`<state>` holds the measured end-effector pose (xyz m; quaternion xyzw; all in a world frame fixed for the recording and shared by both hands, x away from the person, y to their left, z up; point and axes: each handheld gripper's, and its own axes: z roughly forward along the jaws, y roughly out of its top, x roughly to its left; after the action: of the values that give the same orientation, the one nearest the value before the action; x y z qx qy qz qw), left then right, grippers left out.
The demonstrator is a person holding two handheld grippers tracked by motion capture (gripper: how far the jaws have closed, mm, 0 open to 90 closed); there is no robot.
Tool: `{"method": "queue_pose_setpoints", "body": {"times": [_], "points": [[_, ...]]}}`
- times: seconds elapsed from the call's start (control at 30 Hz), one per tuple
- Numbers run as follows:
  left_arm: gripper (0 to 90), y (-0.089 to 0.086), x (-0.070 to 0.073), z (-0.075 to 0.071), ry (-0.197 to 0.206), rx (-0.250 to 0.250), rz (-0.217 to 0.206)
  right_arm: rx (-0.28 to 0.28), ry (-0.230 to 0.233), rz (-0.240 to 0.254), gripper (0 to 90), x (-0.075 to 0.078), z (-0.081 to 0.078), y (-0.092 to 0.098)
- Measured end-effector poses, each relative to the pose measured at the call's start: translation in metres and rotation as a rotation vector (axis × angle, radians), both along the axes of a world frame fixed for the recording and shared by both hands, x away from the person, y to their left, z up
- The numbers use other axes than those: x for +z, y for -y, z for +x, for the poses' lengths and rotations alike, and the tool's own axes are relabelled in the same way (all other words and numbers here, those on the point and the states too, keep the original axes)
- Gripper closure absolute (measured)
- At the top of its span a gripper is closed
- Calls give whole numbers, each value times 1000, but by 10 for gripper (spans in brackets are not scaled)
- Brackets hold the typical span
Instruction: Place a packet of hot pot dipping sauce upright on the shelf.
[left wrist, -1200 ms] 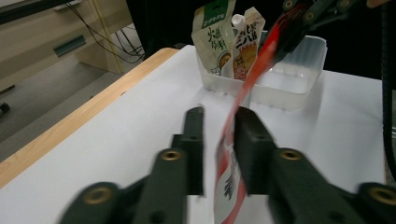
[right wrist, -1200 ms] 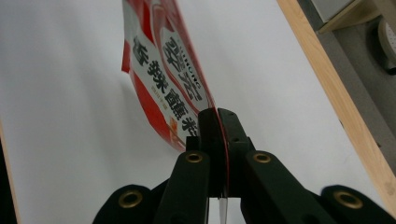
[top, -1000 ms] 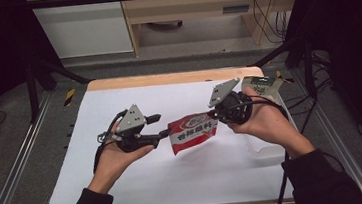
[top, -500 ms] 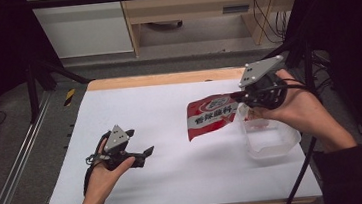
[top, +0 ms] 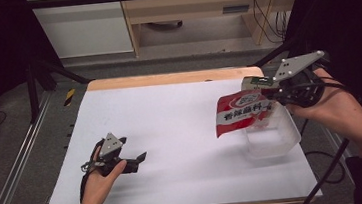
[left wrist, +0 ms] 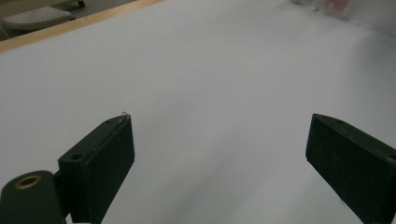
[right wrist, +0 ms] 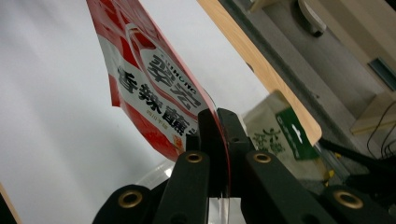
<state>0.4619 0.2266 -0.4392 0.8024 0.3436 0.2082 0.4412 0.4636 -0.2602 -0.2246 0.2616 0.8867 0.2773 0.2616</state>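
Note:
A red and white snack packet hangs in the air at the right, over a clear plastic tub. My right gripper is shut on the packet's upper right edge. In the right gripper view the jaws pinch the packet flat between them. My left gripper lies low over the white table near the front left. Its jaws have just been opening and now stand wide apart with nothing between them.
A green and white packet sits behind the tub near the table's back right corner. The white sheet covers the table, with a wooden edge along the back. Dark frames and cables flank both sides.
The left gripper let go of the packet's left edge, opened, and sank to the front left. The right gripper carried the packet right and upward, over the clear tub.

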Motion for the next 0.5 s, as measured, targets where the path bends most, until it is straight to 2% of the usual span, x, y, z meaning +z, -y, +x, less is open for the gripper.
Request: {"method": "queue_pose_setpoints", "body": {"times": [0.1,0.23,0.5], "points": [[80,-4,-2,-1,-6,4,11,-38,-11,-2,900,-2,-4,11],[80,-10,-2,0,-9,26,-2,-99,-27,9,900,-3,-7,26],[87,-11,-4,0,-11,22,7,-205,-57,-2,900,-12,-9,47]]}}
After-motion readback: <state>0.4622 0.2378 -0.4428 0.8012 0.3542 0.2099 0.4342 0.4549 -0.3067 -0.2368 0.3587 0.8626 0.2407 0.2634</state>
